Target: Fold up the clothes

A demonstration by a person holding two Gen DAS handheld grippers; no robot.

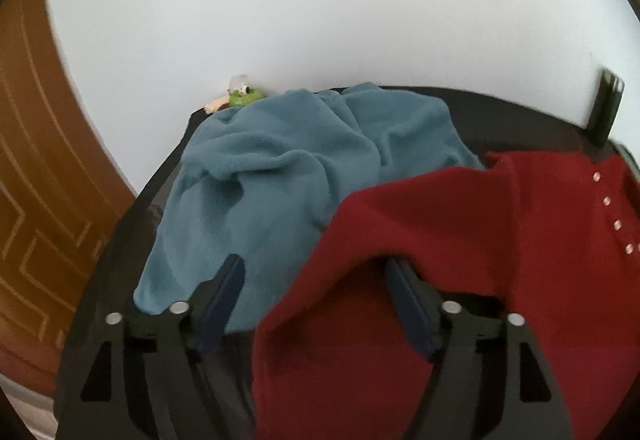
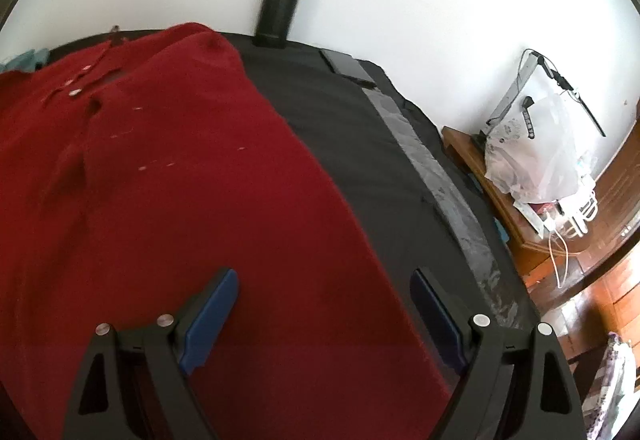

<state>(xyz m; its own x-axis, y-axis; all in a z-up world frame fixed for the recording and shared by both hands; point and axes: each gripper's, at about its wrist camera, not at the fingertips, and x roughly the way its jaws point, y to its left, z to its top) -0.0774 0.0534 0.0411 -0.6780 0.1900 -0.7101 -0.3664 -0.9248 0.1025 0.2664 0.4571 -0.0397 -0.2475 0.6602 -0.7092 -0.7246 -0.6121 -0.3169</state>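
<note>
Red top lies spread on the desk, blue garment heaped at its 10 o'clock. Both tools, left and right, gape, released; a shallow pinch could slip off the knit.

Bare counter strip right of red garment passable; flask blocks far edge; blue garment fills far-left.

Left gripper: jaws spread wide, red cloth draped over right finger.
Red garment: buttoned, lower right.
Blue fleece: crumpled, behind.
Table: dark.
Green toy: far edge.
</note>
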